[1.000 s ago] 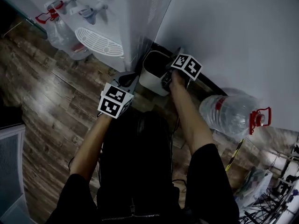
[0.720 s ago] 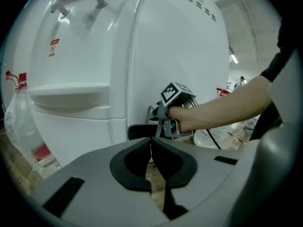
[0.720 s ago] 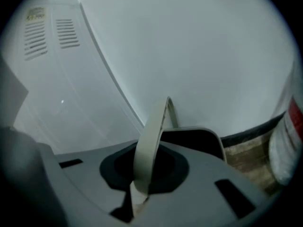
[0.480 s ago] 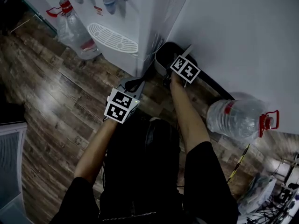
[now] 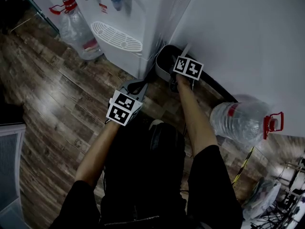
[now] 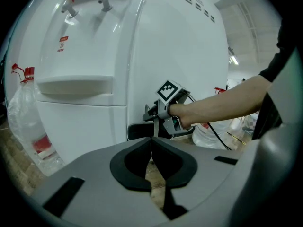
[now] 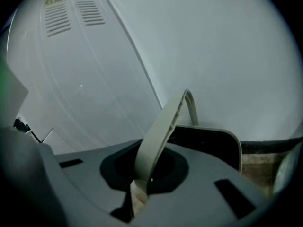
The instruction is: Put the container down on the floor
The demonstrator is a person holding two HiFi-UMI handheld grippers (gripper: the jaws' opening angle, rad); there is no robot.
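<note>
The container (image 5: 162,69) is a pale bin with a dark inside, at the foot of the wall beside the water dispenser. Its grey bail handle (image 7: 161,131) stands up, and my right gripper (image 5: 174,74) is shut on it; the handle runs up between the jaws in the right gripper view, with the bin's rim (image 7: 232,141) behind. Whether the bin rests on the floor I cannot tell. My left gripper (image 5: 137,84) hovers over the wood floor, shut with nothing in it. In the left gripper view the right gripper (image 6: 160,115) shows over the dark container (image 6: 138,130).
A white water dispenser (image 5: 143,13) stands to the left of the bin, with a white wall (image 5: 248,32) behind it. A big water bottle (image 5: 76,27) stands by the dispenser and another (image 5: 238,120) lies at the right. Wood floor (image 5: 57,94) stretches left. Clutter (image 5: 267,194) sits lower right.
The right gripper and the container have moved away from me, closer to the wall and dispenser corner. The bin's pale side no longer shows. The left gripper has hardly moved.
</note>
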